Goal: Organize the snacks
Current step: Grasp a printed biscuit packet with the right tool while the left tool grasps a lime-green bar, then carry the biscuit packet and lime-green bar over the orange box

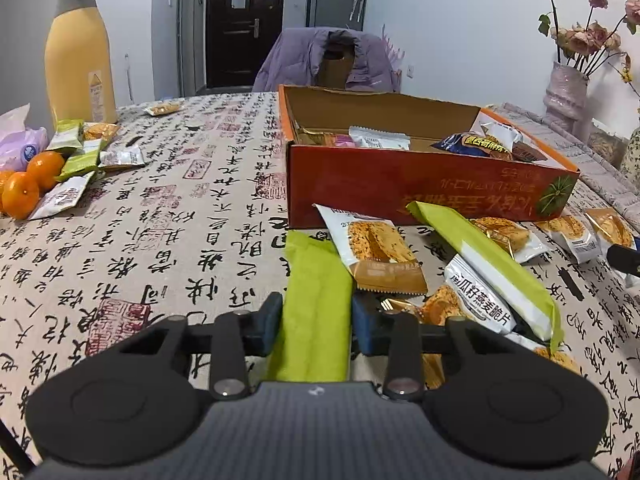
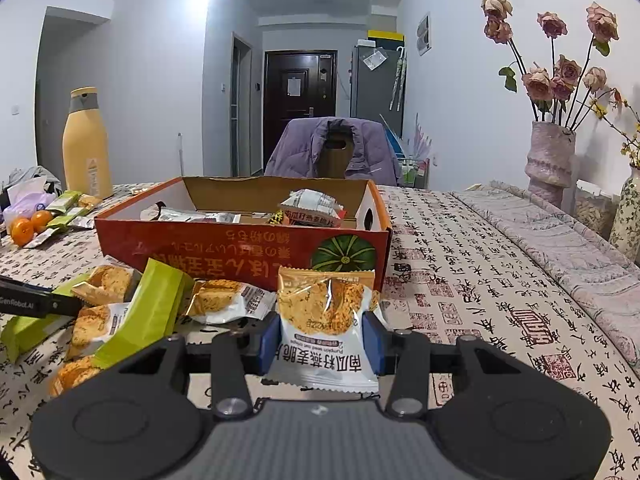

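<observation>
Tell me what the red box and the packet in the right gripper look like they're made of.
Red box: likely printed cardboard, with a plain brown inside and cut handle hole. Oat crisp packet in the right hand-held gripper: likely glossy plastic film, given its glare, wrinkles and serrated sealed edge.

- The right tongs are clamped on a white-and-orange pumpkin seed oat crisp packet, which stands upright between the blue pads.
- Just beyond it sits an open red cardboard box with a few snack packets inside.
- To the near left, loose crisp packets and a green wrapper lie piled on the calligraphy-print surface.
- Far left: a yellow bottle and oranges.
- Far right stands a vase of dried roses.
</observation>
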Tool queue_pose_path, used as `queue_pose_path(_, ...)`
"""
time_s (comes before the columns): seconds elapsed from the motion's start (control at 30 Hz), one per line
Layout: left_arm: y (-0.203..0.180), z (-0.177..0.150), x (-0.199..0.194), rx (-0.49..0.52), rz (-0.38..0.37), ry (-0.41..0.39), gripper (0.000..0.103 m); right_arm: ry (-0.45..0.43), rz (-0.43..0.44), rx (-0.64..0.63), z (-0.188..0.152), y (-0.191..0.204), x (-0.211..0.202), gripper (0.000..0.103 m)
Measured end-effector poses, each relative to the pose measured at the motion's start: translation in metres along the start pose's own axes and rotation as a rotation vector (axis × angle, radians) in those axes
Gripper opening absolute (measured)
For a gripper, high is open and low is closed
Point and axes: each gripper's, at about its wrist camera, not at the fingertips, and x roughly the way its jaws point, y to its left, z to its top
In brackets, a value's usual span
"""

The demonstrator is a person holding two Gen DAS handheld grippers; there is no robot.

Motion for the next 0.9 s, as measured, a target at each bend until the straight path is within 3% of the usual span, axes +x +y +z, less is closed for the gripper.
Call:
queue_pose_path(0.33,-0.006,-0.001,-0.04,0.009,0.061,-0.127,0.034,-0.019,0.013,0.0,0.002,0.001,-0.004,0.043)
queue_pose_path(0.6,-0.015,0.026,-0.063,-0.016,0.046,-0.232,0.034,-0.057,0.021,-0.007,0.015,0.005,-0.003,0.043)
queue_pose_path(0.9,-0.04,0.07,-0.06,-0.027,0.004,-0.31,0.034,-0.113,0.042,-0.025,0.045,0.013,0.012,0.043)
